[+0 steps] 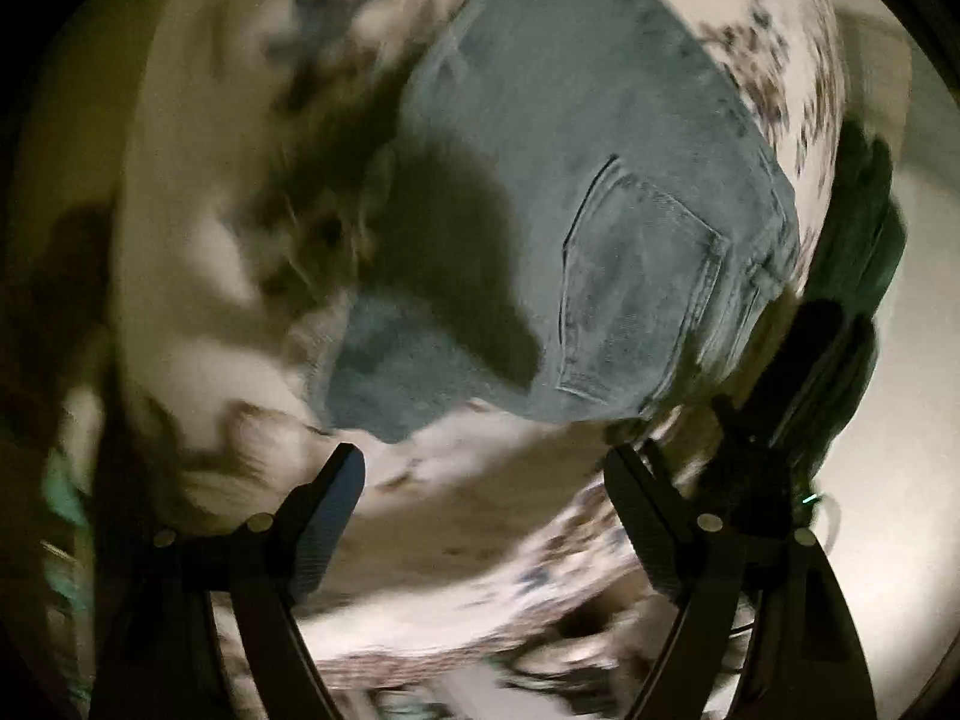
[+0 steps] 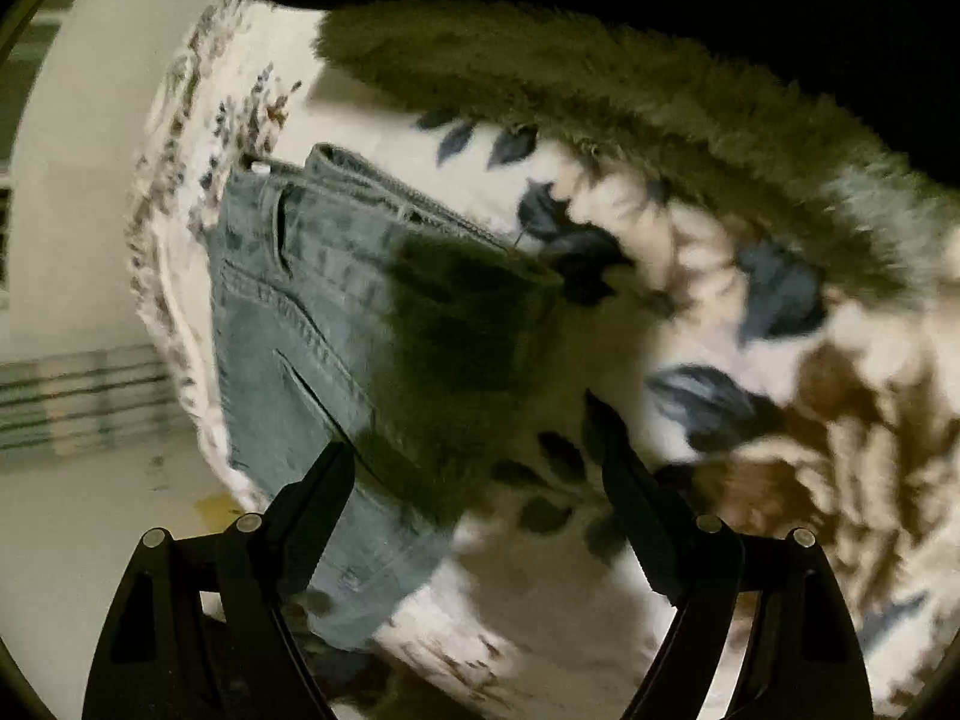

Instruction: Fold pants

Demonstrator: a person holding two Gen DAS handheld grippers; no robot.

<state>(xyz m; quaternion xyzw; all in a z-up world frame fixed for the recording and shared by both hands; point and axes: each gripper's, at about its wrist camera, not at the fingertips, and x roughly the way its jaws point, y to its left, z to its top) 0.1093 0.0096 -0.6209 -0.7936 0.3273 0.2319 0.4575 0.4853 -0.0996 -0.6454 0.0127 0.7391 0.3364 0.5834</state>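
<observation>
Faded blue denim: the pants (image 1: 576, 240) lie folded lengthwise on a pale fleece blanket (image 1: 198, 276) printed with dark blue and brown leaves. In the left wrist view a back pocket (image 1: 636, 294) faces up near the blanket's printed border, and a broad dark shadow crosses the denim beside that pocket. The left hand-held gripper (image 1: 486, 468) hangs above the blanket just short of the pants' nearest edge, its fingers spread wide and holding nothing; the picture is blurred.

In the right wrist view the pants (image 2: 288, 324) show their waistband (image 2: 384, 192) at the far end, with a belt loop (image 2: 282, 228) and a slit pocket (image 2: 318, 396) beneath it. The right hand-held gripper (image 2: 474, 426) is released too, one finger (image 2: 318, 498) over the denim, the other (image 2: 624, 468) over the blanket (image 2: 600, 600) beside the pants. A shaggy olive-grey throw (image 2: 600, 96) lies on the blanket beyond the waistband. Pale floor (image 2: 78, 510) shows past the blanket's edge nearest the pants.
</observation>
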